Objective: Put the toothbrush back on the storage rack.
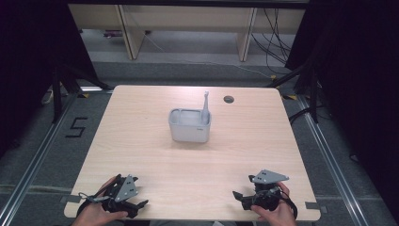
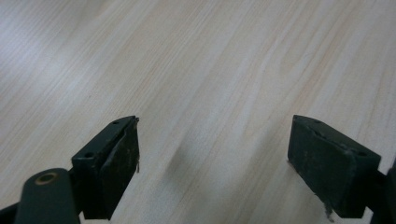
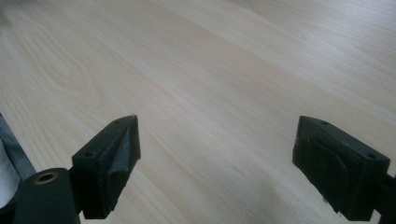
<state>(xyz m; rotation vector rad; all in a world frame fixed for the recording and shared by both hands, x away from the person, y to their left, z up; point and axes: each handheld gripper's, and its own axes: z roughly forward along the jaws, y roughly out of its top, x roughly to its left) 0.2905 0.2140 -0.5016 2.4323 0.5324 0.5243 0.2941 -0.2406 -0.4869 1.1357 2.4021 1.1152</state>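
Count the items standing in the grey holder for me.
1: a grey brush-like tool stands upright in the right rear corner of the grey holder at mid-table. Smaller things below the rim may be hidden.

Black two-jaw tongs point(image 1: 129, 203) topped with grey triangular plates.

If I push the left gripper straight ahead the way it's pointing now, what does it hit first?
Most likely just the bare wooden table: the left gripper, jaws open, looks down at plain wood grain with nothing between or ahead. The grey container sits mid-table, apparently off its line.

Lab, black curtains point(image 1: 28, 56), taped floor marks point(image 1: 75, 127), loose cables point(image 1: 275, 42)
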